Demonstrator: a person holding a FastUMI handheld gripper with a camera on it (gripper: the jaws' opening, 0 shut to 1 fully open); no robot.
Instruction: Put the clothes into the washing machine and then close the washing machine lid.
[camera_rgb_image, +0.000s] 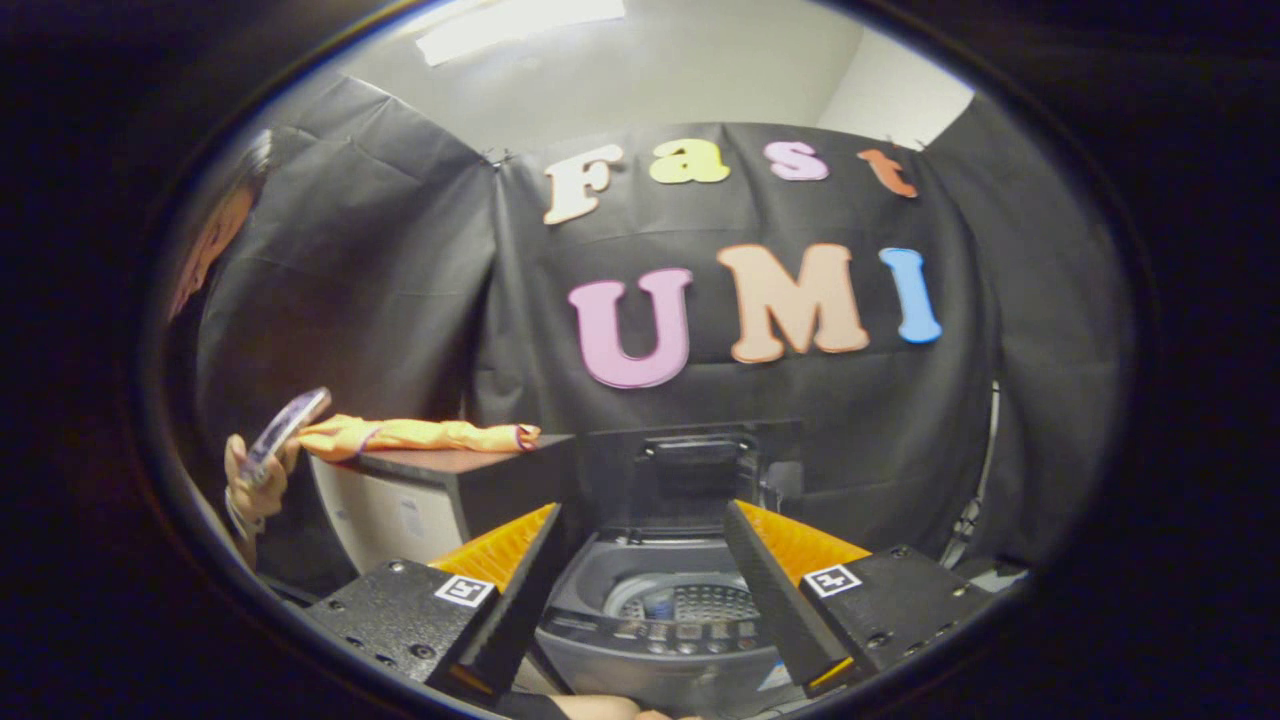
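Orange clothes (415, 436) lie bunched on a dark box (470, 480) beside the washing machine (660, 600), whose lid (690, 470) stands raised. Gripper (640, 590) spread wide, holding nothing. Risk: a shallow pinch may drop trailing fabric outside the drum (690, 600).

Orange cloth (415, 436) with a thin purple trim at its ends, lying on a box (440, 490) with a dark top and pale side. Grey washing machine (650, 640), dark raised lid (690, 480), perforated silvery drum (700, 603). Black-and-white square markers on the open claw (645, 590). Translucent purplish phone (285, 425) in a hand (255, 490).
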